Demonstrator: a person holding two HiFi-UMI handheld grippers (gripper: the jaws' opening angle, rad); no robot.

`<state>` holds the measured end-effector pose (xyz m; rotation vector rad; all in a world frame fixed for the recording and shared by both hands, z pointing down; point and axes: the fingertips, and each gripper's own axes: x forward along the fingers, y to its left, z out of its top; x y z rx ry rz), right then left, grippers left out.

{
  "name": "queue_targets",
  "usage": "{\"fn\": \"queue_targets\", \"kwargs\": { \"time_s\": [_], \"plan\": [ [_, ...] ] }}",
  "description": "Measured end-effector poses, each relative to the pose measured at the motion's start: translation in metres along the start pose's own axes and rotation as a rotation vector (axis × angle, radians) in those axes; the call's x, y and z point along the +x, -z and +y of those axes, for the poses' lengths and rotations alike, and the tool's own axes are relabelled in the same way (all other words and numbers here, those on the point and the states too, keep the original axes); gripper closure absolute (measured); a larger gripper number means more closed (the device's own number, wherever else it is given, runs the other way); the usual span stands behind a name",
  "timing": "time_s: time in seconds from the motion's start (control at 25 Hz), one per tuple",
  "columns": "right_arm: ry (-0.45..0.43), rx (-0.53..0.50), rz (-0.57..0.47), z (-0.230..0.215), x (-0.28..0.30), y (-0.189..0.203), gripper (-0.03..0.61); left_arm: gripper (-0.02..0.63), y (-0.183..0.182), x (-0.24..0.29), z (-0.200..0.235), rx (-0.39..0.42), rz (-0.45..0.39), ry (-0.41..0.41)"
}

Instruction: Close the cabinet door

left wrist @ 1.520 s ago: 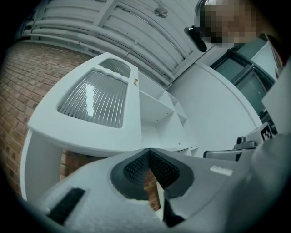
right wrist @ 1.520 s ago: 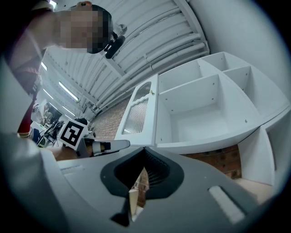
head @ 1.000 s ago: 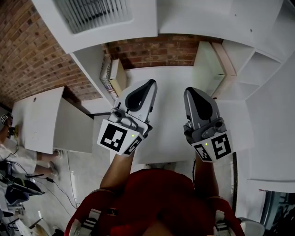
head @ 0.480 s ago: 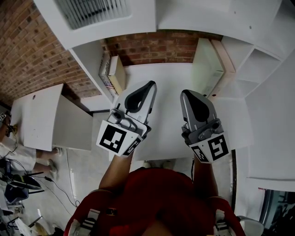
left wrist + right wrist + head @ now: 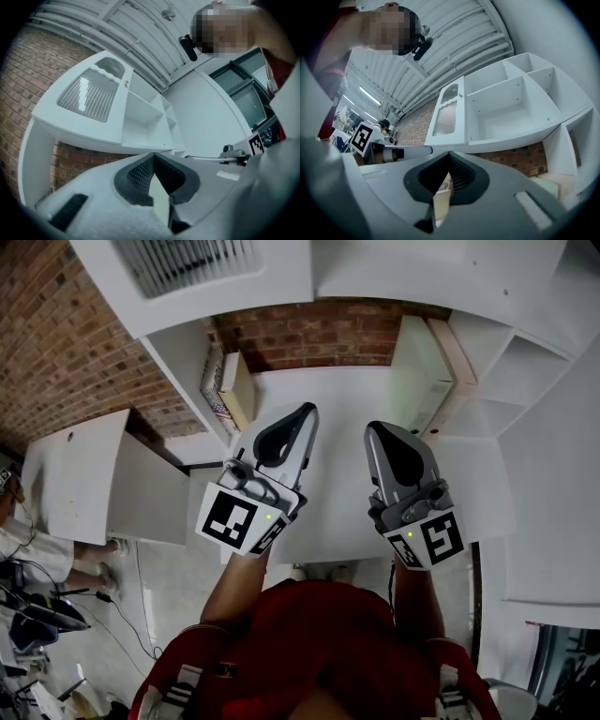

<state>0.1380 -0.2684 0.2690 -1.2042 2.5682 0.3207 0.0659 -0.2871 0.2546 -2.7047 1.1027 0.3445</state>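
Observation:
The white cabinet door [image 5: 187, 268] with a ribbed glass panel stands swung open from the wall cabinet above the counter. It also shows in the left gripper view as the ribbed door [image 5: 89, 93] and in the right gripper view as the same door [image 5: 449, 112] beside open white shelves [image 5: 511, 108]. My left gripper [image 5: 305, 411] and right gripper [image 5: 378, 427] are held side by side over the white counter [image 5: 337, 399], pointing toward the cabinet and well short of the door. Both are shut with nothing between the jaws: the left gripper [image 5: 153, 155], the right gripper [image 5: 449, 153].
A brick wall [image 5: 319, 338] backs the counter. A flat box [image 5: 228, 388] leans at the counter's left and a pale board or box [image 5: 433, 371] at its right. White shelving [image 5: 534, 371] stands to the right, and a low white unit [image 5: 89, 479] to the left.
The right gripper has drifted slightly to the left, toward the left gripper. The left gripper and the door stay where they were.

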Motion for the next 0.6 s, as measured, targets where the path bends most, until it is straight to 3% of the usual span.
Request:
{"fn": "queue_targets", "kwargs": {
  "time_s": [0.6],
  "plan": [
    [-0.007,0.005,-0.003,-0.0010,-0.0031,-0.0003,0.566,0.614,-0.0020,-0.0006,-0.0041,0.011,0.001,-0.005]
  ]
}}
